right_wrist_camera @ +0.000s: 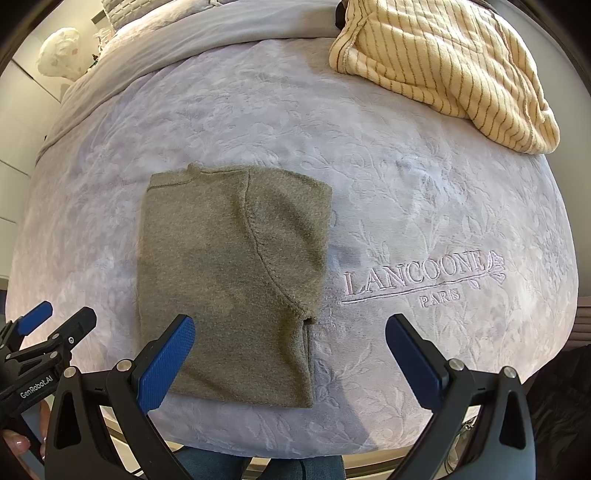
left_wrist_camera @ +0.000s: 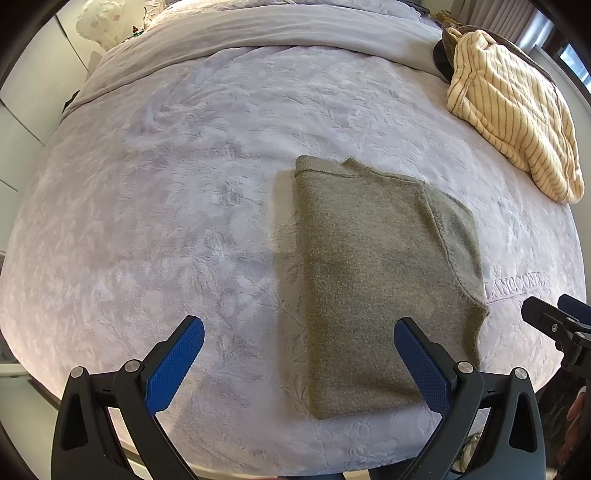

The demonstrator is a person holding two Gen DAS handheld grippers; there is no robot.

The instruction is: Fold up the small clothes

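An olive-green knit garment lies folded into a long rectangle on the lilac bedspread, sleeve folded over its right side. It also shows in the right wrist view. My left gripper is open and empty, held above the garment's near left edge. My right gripper is open and empty, above the garment's near right corner. Each gripper shows at the edge of the other's view: the right gripper and the left gripper.
A cream garment with brown stripes lies crumpled at the far right of the bed, also in the right wrist view. The bedspread carries embroidered lettering right of the green garment. A grey duvet fold runs along the back.
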